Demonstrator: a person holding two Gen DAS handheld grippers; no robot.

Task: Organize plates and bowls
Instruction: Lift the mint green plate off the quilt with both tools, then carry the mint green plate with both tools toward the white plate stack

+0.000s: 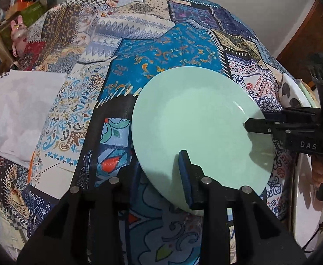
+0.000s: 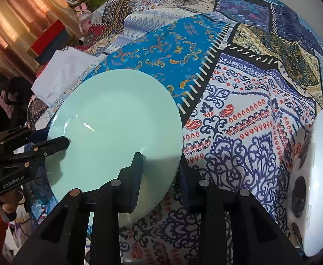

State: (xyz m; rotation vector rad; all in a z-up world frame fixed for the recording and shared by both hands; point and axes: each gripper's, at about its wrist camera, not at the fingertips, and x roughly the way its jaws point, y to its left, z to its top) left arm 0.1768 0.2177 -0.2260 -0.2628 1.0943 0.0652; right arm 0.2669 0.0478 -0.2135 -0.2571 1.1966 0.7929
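Note:
A pale green plate (image 1: 196,121) is held above the patterned tablecloth (image 1: 161,46). My left gripper (image 1: 161,172) is shut on its near rim, one finger (image 1: 186,176) above and one below. My right gripper (image 2: 159,172) is shut on the same plate (image 2: 117,128) at its other rim, one finger (image 2: 136,176) on top. Each gripper shows in the other's view, the right one (image 1: 260,125) and the left one (image 2: 57,143), clamped on the plate edge. A white bowl with dark spots (image 2: 311,176) stands at the right, also seen in the left wrist view (image 1: 291,92).
A white folded cloth (image 1: 17,114) lies on the table's left side, also seen in the right wrist view (image 2: 59,75). Boxes and toys (image 2: 51,35) crowd a shelf beyond the left edge. A wooden door (image 1: 311,33) stands at the right.

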